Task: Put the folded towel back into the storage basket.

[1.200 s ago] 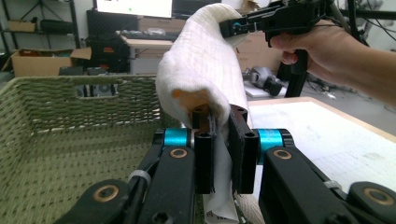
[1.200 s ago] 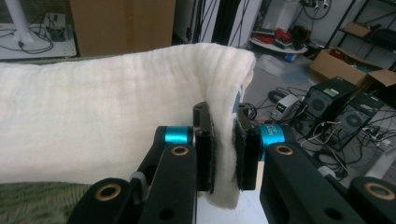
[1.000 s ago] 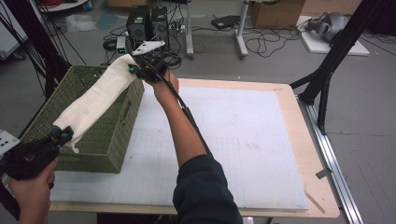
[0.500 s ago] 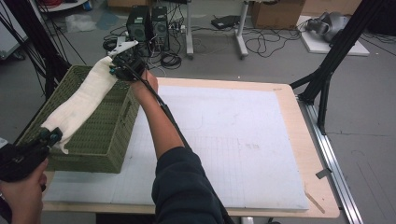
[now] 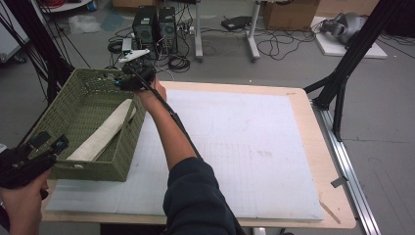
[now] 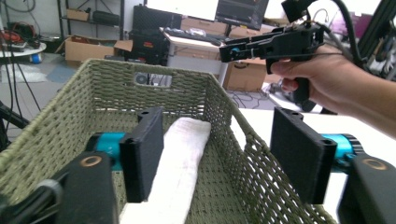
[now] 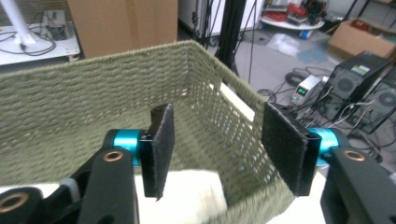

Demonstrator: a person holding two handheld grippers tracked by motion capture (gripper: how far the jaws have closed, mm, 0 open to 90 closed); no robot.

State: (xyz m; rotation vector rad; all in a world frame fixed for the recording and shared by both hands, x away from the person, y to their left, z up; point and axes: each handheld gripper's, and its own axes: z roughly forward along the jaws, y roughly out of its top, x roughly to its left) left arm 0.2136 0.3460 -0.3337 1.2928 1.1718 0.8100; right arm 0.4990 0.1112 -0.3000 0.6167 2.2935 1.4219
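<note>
The rolled cream towel (image 5: 102,131) lies inside the green woven basket (image 5: 122,166) — just released. Both the left gripper (image 6: 219,158) and right gripper (image 7: 217,147) have just been opening, jaws empty; next, withdrawing clear of the basket.

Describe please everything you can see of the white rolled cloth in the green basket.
The cloth is cream-white, soft and slightly fuzzy like a towel, rolled or folded into one long bundle. It lies inside the green woven basket, slanting from the near end up toward the side wall next to the table. In the left gripper view one end lies below and between the open jaws, which do not press on it. In the right gripper view the other end lies beneath open jaws too. Only the basket touches it.
</note>
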